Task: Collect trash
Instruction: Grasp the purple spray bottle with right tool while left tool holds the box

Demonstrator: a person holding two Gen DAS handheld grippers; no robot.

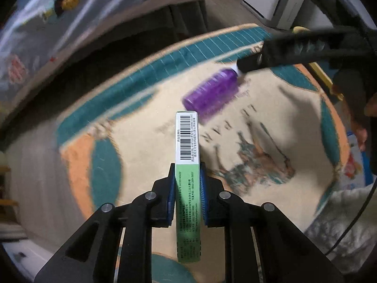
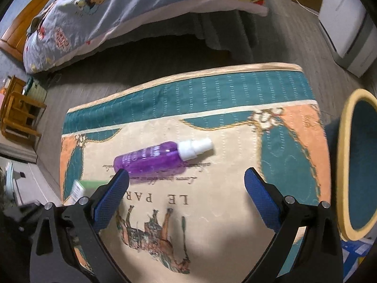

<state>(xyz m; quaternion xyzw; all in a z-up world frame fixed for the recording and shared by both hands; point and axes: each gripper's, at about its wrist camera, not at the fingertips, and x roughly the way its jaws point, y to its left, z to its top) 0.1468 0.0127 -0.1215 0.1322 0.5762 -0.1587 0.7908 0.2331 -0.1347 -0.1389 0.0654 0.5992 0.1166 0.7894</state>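
Observation:
My left gripper is shut on a slim green and white box with a barcode, held above the rug. The box also shows at the left edge of the right wrist view. A purple spray bottle with a white cap lies on its side on the rug. In the left wrist view the bottle is blurred, with the right gripper's finger by its cap. My right gripper is open and empty, just short of the bottle, its left fingertip near the bottle's base.
A round bin with a yellow rim and teal inside stands at the right of the rug. A bed with a cartoon quilt lies beyond. A small wooden chair is at the left and a white appliance at the far right.

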